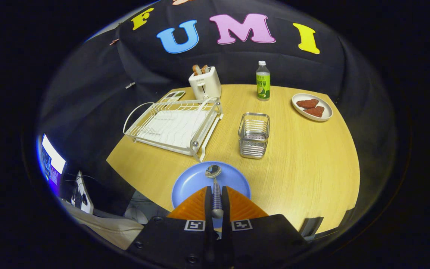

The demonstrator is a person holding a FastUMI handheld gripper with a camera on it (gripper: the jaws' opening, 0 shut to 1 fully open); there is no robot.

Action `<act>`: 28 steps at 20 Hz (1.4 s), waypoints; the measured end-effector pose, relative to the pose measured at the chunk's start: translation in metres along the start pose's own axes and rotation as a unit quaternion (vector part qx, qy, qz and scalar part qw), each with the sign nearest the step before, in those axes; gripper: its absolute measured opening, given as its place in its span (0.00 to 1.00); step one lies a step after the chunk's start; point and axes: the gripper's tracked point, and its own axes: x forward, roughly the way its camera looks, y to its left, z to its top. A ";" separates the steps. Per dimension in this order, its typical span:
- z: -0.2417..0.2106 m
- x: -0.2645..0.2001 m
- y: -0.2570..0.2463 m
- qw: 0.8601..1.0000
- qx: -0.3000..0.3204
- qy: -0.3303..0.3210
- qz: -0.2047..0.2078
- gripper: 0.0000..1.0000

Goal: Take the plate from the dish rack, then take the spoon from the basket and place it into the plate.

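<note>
A: How much of the spoon (215,186) can you see?
B: Your claw (217,200) pinches the handle between both fingers, so you see just a strip of it, plus the bowl.
A: And the plate (194,181)?
B: Your fingers cover its near part.
A: The bottle (263,82)?
B: Its label print is too small to read. Your table (312,168) runs out of sight at its near edge.

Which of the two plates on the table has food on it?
The small white oval plate at the far side, beside the green bottle, carries two reddish-brown pieces. The round blue plate under the tool holds only the metal spoon.
</note>
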 end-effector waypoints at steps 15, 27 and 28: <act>-0.041 0.045 -0.001 1.000 0.003 0.030 0.009 0.11; -0.067 0.064 -0.018 0.997 0.001 0.071 -0.034 0.59; -0.064 0.063 -0.018 0.997 0.002 0.069 -0.036 0.75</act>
